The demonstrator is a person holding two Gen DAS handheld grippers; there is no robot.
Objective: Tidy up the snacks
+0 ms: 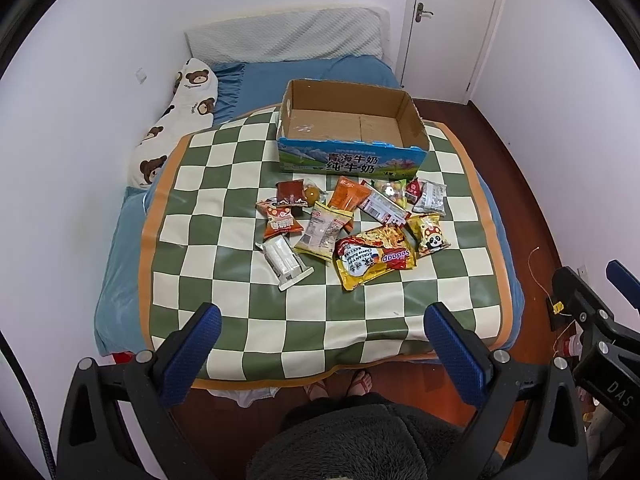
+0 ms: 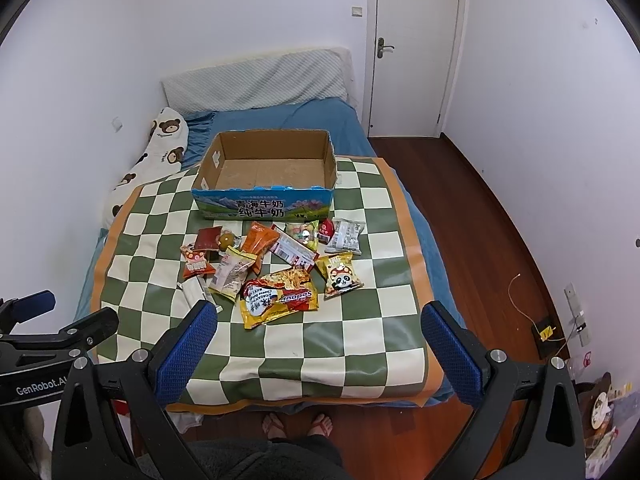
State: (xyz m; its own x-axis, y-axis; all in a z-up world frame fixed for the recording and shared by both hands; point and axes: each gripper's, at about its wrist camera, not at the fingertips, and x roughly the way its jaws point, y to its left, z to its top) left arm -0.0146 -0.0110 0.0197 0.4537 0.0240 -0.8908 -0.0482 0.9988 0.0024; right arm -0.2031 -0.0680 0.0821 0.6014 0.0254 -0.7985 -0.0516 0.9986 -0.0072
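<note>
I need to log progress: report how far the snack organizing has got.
Done: nothing visible yet; the cardboard box is empty. In hand: nothing; the left hand-held gripper and right hand-held gripper are both open, held above the near edge of the checkered mat. Left: the whole pile, including the Sedaap noodle packet and panda snack bag, lies in front of the box.

Black hand-held gripper [image 1: 320, 340], blue ribbed pads [image 1: 456, 356], silver screws.

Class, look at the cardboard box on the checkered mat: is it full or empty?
Empty. The cardboard box shows only its bare brown floor in both views; the snack packets all lie outside, on the mat in front of it.
</note>
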